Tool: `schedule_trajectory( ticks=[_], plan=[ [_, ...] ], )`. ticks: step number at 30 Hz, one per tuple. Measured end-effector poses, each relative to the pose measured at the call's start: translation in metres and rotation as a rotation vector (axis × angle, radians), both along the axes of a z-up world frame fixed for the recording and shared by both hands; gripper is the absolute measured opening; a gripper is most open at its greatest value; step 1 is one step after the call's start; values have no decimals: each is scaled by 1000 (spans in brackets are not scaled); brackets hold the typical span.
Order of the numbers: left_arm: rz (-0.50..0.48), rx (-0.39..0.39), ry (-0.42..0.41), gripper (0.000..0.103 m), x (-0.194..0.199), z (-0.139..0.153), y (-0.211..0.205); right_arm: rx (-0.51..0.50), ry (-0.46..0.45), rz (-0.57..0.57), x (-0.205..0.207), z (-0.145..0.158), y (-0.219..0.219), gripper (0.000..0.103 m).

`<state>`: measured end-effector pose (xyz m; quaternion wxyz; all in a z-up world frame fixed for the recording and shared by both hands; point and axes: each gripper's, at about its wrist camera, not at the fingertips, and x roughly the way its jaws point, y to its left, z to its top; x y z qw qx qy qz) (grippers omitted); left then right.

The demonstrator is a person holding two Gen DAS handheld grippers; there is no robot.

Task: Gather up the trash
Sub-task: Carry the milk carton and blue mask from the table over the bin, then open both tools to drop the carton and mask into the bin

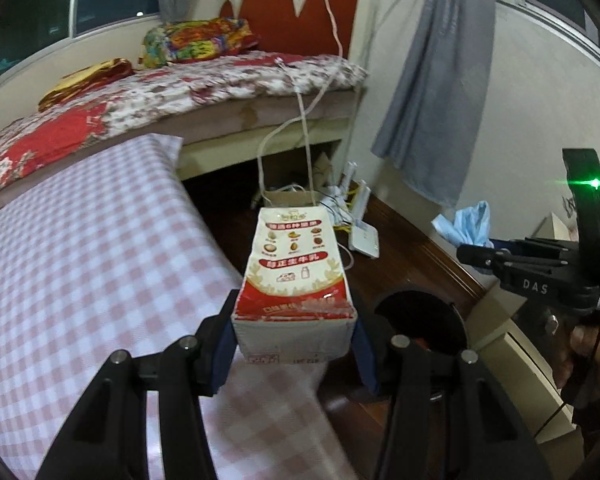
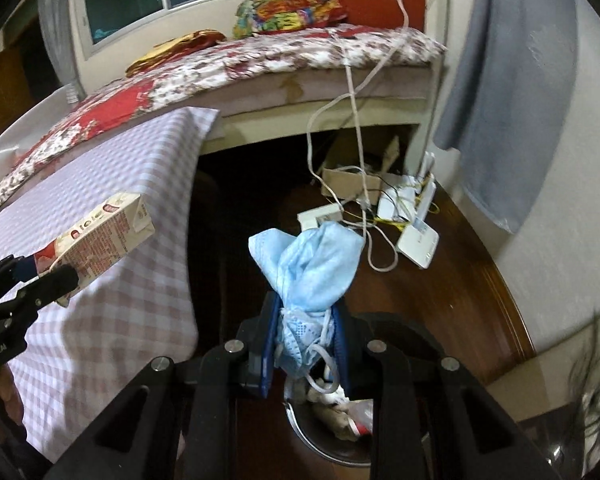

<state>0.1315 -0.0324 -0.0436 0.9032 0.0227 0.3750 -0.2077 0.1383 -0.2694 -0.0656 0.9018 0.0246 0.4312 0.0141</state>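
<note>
My left gripper (image 1: 294, 344) is shut on a red and white milk carton (image 1: 296, 276), holding it by its base past the edge of the checked table (image 1: 80, 280). The same carton (image 2: 100, 240) shows at the left of the right wrist view. My right gripper (image 2: 306, 344) is shut on a crumpled blue face mask (image 2: 308, 264), which hangs over the round bin (image 2: 324, 440) with trash inside. In the left wrist view the mask (image 1: 466, 224) and right gripper (image 1: 470, 254) are at the right, and the dark bin (image 1: 424, 320) sits just right of the carton.
A bed (image 1: 180, 92) with a floral cover stands behind the table. White routers (image 2: 416, 232), cables and a cardboard box (image 2: 348, 180) lie on the dark wood floor. A grey curtain (image 1: 440, 80) hangs by the wall. A person's hand (image 1: 588, 344) holds the right gripper.
</note>
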Motion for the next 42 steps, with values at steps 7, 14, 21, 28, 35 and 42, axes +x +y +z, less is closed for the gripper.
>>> schedule_trajectory(
  ticks=[7, 14, 21, 28, 35, 42],
  plan=[
    [-87, 14, 37, 52, -6, -13, -37, -20, 45, -58, -17, -19, -32, 27],
    [-181, 30, 102, 52, -11, -35, -76, -35, 113, -97, -31, -48, -56, 27],
    [-255, 50, 177, 52, -15, -60, -109, -38, 183, -115, -40, -79, -71, 27],
    [-281, 71, 242, 52, -7, -83, -131, -15, 217, -107, -37, -101, -79, 27],
    [-308, 97, 290, 52, -1, -108, -154, -3, 246, -59, -36, -126, -80, 27],
    [-277, 111, 341, 63, 5, -135, -167, -60, 338, -13, -28, -173, -82, 55]
  ],
)
